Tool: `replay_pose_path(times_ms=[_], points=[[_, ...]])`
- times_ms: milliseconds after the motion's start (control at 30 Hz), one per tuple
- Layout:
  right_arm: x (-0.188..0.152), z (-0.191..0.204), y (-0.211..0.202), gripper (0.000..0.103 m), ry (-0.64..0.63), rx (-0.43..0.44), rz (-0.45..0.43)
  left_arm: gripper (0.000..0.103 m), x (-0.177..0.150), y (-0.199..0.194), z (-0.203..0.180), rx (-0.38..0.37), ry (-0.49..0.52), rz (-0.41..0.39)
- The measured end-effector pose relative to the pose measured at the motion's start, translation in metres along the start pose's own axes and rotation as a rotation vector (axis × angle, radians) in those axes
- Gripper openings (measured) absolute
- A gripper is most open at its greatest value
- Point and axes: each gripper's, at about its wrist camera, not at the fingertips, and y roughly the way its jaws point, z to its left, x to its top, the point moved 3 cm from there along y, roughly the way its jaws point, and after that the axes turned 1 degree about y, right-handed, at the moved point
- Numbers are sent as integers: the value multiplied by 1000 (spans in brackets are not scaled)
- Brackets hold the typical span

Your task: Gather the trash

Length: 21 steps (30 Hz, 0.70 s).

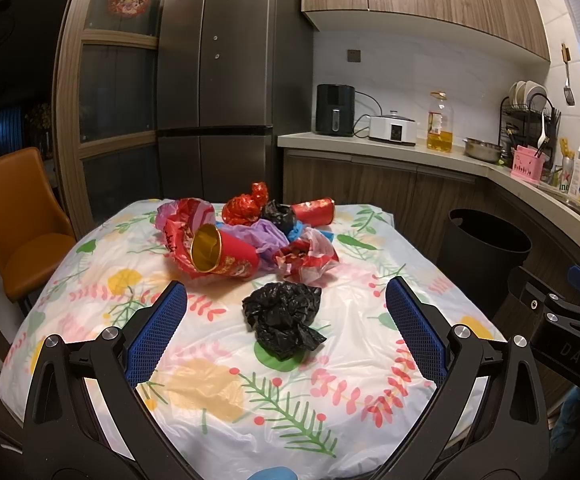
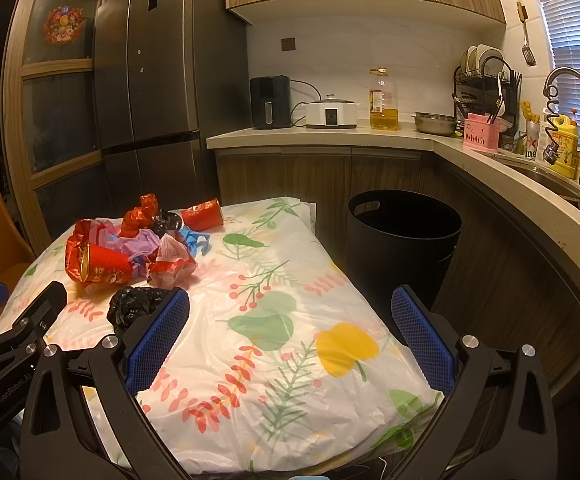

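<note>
Right now both tools are wide apart and carry nothing. The left gripper (image 1: 286,308) looks straight at a crumpled black plastic bag (image 1: 282,318), which lies alone on the floral tablecloth (image 1: 210,392), centred between its blue pads (image 1: 158,332) and a little ahead of them. That is the relation the next move turns on: the wad sits on the tool's axis, so a straight push forward and down should bring it between the jaws, in my judgement. Its longer side runs roughly near to far, which suits a grasp across the width.

From the right gripper (image 2: 290,332) the same black bag (image 2: 134,306) lies off to the left, half hidden behind the left finger, so the left tool is the better placed one.

Farther back lies the main heap: a red paper cup (image 1: 226,254) on its side with its gold mouth toward the camera, red foil wrappers (image 1: 246,206), purple plastic, and a second red cup (image 1: 314,211) at the far edge.

A black trash bin (image 2: 403,236) stands on the floor just beside the table's right edge, below the counter (image 2: 329,136). Open cloth lies between the wad and that edge, leaving room to carry it across.
</note>
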Motion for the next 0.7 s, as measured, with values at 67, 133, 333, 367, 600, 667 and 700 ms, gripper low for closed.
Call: replay_pose_path(times_ms=[67, 133, 333, 367, 600, 667, 700], points=[[0, 0, 0, 98, 0, 1, 0, 98, 0, 0, 0, -1, -1, 0], [1, 0, 0, 98, 1, 1, 1, 98, 0, 0, 0, -1, 0, 0], [0, -1, 0, 98, 0, 1, 1, 98, 0, 0, 0, -1, 0, 0], [0, -1, 0, 98, 0, 1, 0, 98, 0, 0, 0, 0, -1, 0], [0, -1, -1, 98, 1, 0, 0, 98, 0, -1, 0, -2, -2, -1], [-1, -1, -1, 98, 1, -1, 1, 98, 0, 0, 0, 0, 0, -1], [-1, -1, -1, 98, 1, 1, 1, 98, 0, 0, 0, 0, 0, -1]])
